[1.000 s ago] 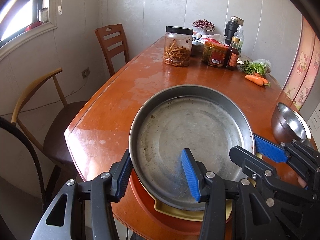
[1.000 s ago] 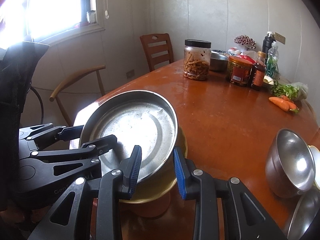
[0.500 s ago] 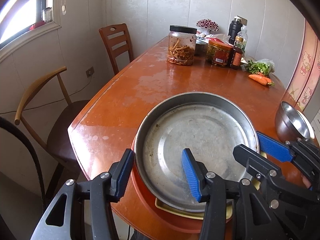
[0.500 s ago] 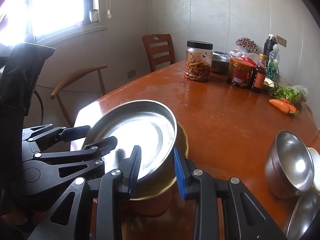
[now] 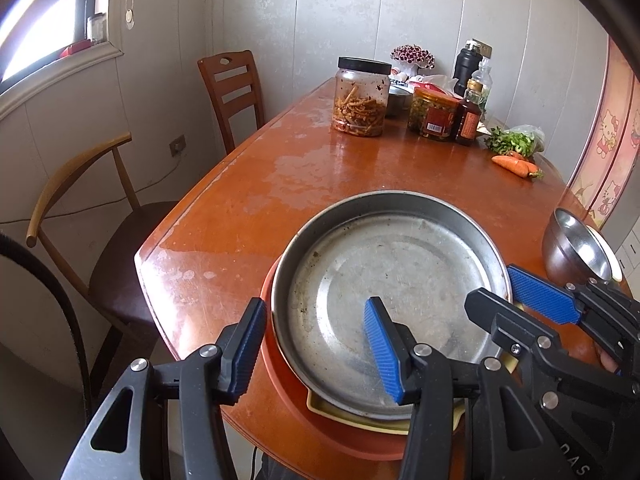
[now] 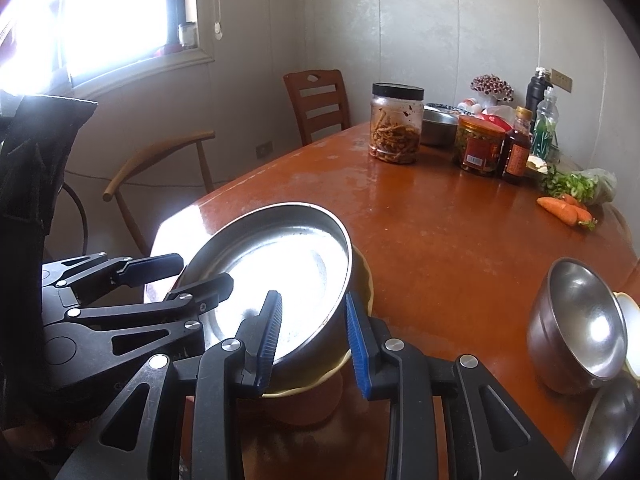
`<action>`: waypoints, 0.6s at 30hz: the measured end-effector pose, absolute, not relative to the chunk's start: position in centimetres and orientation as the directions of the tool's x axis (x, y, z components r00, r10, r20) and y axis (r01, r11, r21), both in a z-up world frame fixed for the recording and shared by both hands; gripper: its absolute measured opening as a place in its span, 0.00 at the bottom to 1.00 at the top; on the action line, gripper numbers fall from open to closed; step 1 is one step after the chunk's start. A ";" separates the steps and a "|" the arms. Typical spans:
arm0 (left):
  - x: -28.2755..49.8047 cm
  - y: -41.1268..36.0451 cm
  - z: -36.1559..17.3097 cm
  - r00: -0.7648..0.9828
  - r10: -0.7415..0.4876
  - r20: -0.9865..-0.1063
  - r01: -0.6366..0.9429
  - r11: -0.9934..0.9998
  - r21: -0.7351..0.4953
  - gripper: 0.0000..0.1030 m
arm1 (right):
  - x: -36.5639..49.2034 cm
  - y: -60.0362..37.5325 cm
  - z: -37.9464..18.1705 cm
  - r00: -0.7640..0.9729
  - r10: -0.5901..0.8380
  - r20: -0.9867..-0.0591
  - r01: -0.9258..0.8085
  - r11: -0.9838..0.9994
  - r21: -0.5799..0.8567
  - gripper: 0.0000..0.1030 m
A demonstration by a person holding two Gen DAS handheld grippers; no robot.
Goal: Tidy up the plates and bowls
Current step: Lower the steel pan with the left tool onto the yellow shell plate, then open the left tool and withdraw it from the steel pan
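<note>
1. Broadly, my biggest item is the orange-brown dining table (image 5: pixel 360 168), which fills both wrist views; two chairs stand off its edge toward 10 o'clock in the left view.
2. Next comes the steel pan (image 5: pixel 396 280), sitting at the near corner of the table, around 6 o'clock in my left view. It rests in a yellow dish (image 5: pixel 352 412), which in turn sits on an orange plate (image 5: pixel 280 380), so the three form one stack.
3. My left gripper (image 5: pixel 316 350) stands wide: its outer finger is just outside the pan's rim, its inner finger hangs over the pan's floor. I cannot tell whether either pad touches metal.
4. My right gripper (image 6: pixel 314 340) is also spread, straddling the pan's rim at the side toward 3 o'clock in the left view, one pad inside, one outside. The gap looks wider than the rim, so nothing is clamped.
5. A steel bowl (image 6: pixel 580 320) lies tipped on its side at 3 o'clock in the right view, well apart from the stack, touching a white bowl (image 6: pixel 630 328) behind it.
6. A clear jar with a black lid (image 5: pixel 362 98) stands at 12 o'clock, beside smaller jars and bottles.
7. Smallest, a carrot (image 5: pixel 516 166) lies at 2 o'clock next to some greens.
</note>
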State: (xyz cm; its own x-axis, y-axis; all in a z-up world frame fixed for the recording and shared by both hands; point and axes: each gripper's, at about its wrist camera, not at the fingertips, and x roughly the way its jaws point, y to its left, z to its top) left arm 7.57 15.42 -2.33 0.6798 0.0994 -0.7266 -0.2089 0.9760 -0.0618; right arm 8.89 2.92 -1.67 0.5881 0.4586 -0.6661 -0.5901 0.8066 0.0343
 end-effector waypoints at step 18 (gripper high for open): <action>6.2 15.2 -1.6 0.690 0.119 -0.714 -0.218 0.975 -0.049 0.55 | 8.5 2.3 -0.9 0.606 0.447 -0.658 -0.569 0.822 0.035 0.33</action>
State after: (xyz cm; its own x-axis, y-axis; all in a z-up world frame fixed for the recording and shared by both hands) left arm 6.19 15.22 -1.58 0.6899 0.1187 -0.7141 -0.2183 0.9747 -0.0489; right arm 8.47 2.28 -0.88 0.6059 0.4473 -0.6579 -0.5686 0.8218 0.0351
